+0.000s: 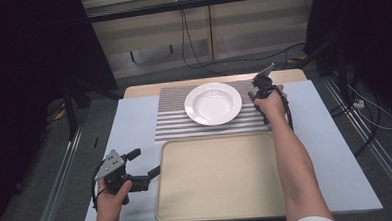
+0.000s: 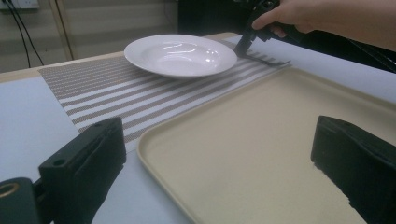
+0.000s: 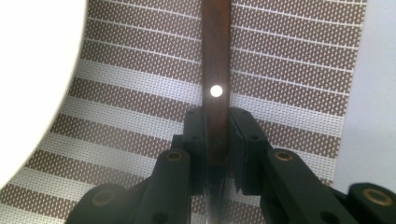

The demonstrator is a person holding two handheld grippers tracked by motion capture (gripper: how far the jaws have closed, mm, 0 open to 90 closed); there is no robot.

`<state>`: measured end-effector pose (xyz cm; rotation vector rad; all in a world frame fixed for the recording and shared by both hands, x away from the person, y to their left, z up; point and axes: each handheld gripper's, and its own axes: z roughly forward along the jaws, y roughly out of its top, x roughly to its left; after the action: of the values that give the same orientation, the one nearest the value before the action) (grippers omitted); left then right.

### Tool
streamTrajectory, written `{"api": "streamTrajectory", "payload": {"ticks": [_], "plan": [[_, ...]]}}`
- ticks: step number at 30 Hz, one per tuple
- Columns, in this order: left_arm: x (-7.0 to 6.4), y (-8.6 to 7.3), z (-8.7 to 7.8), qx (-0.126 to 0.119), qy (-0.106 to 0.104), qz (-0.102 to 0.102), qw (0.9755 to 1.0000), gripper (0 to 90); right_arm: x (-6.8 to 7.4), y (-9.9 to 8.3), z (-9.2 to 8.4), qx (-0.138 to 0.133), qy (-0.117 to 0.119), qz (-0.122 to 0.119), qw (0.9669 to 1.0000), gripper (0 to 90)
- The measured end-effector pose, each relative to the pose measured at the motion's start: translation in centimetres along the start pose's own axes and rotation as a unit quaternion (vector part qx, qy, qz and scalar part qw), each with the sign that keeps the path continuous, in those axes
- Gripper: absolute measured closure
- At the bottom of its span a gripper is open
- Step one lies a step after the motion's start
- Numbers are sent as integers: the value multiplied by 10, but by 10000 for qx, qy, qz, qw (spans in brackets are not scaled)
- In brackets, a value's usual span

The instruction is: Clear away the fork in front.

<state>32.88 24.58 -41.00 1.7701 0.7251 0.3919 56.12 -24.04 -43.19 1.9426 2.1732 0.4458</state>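
Right claw (image 3: 217,135) clamps a wooden-handled knife (image 3: 215,70) beside the plate (image 1: 213,103), left claw (image 1: 145,166) wide over the tray (image 1: 223,209) edge; thin grip, knife could twist loose.

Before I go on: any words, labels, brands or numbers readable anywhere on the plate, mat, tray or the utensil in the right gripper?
None can be read.
Round white ceramic plate: no marking shows.
Brown-and-white striped woven placemat: stripes only.
Beige plastic tray: plain.
Dark brown wooden utensil handle held in the right gripper: one pale round rivet, no lettering.
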Motion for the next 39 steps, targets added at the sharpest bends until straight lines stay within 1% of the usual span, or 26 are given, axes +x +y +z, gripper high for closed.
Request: {"api": "streamTrajectory", "payload": {"ticks": [2,7,8,9,10,11,15,18,20,22,24,26,28,31,33,37,38,39], "plan": [[0,0,0,-9,9,-17,10000,35,0,1,0,23,12,-3,10000,781],[0,1,-2,-51,48,-6,10000,35,-1,-2,-1,-85,50,87,9999,781],[0,1,-3,-48,44,-8,10000,35,-2,-3,-2,-98,109,77,9999,781],[0,1,-3,-54,62,-10,10000,35,-3,-3,-3,-178,178,98,9996,782],[0,1,-3,-52,63,-18,10000,35,-3,-4,-4,-186,203,97,9996,782],[0,1,-4,-51,56,-20,10000,35,-3,-5,-6,-244,143,86,9996,782],[0,1,-3,-67,52,-33,10000,35,-4,-8,-16,-549,240,115,9981,781],[0,2,-2,-86,35,-20,10000,35,-2,-11,-25,-789,250,36,9966,782],[0,2,-2,-81,41,-20,10000,35,-1,-14,-31,-985,264,34,9948,781],[-1,3,-2,-102,33,-22,9999,35,-2,-18,-38,-1227,333,50,9919,781],[-1,4,-2,-105,40,6,9999,35,-1,-21,-45,-1408,371,62,9893,781],[-2,4,-2,-116,46,-10,9999,35,-1,-26,-52,-1628,481,89,9854,781],[-2,4,-2,-128,51,-3,9999,35,0,-31,-58,-1836,560,50,9814,781],[-3,5,-2,-127,72,14,9999,35,2,-41,-67,-2117,716,26,9747,781],[-4,6,-1,-130,80,18,9999,35,3,-48,-73,-2321,823,39,9692,781],[-5,6,1,-121,73,44,9999,35,2,-62,-81,-2626,950,16,9602,781],[-5,6,2,-131,67,27,9999,35,2,-65,-83,-2666,1021,33,9584,781],[-5,6,2,-114,69,53,9999,35,1,-69,-84,-2742,1129,87,9550,781]]}}
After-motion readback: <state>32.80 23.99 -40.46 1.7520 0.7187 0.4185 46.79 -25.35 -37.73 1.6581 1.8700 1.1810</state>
